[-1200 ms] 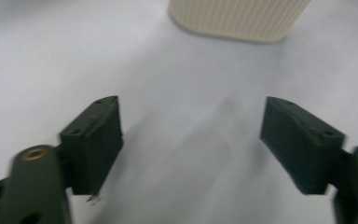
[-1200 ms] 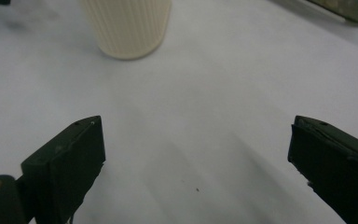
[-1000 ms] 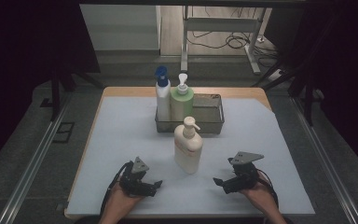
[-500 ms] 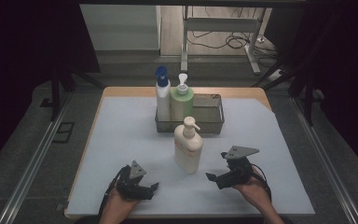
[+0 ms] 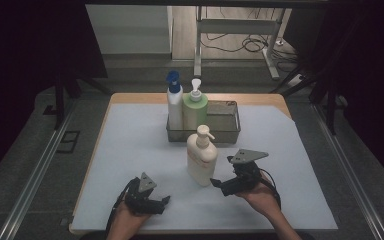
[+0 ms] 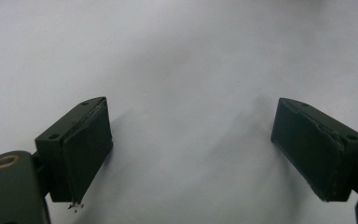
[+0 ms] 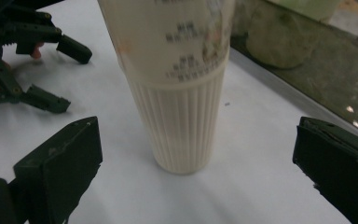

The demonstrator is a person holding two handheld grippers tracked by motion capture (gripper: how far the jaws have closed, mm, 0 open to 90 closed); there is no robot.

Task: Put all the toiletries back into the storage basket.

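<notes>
Right tool (image 5: 219, 184), jaws wide apart, held low over the desk (image 5: 130, 145) with the cream pump bottle (image 5: 201, 157) standing upright just ahead of the gap, not touched; in the right gripper view the bottle (image 7: 179, 88) rises at 12 o'clock between the jaws. Left tool (image 5: 161, 202), jaws likewise apart on nothing, at 8 o'clock from the bottle, well apart. Wire basket (image 5: 228, 131) at 12 o'clock from the bottle, holding a blue-capped bottle (image 5: 174, 102) and a green pump bottle (image 5: 195, 107)
</notes>
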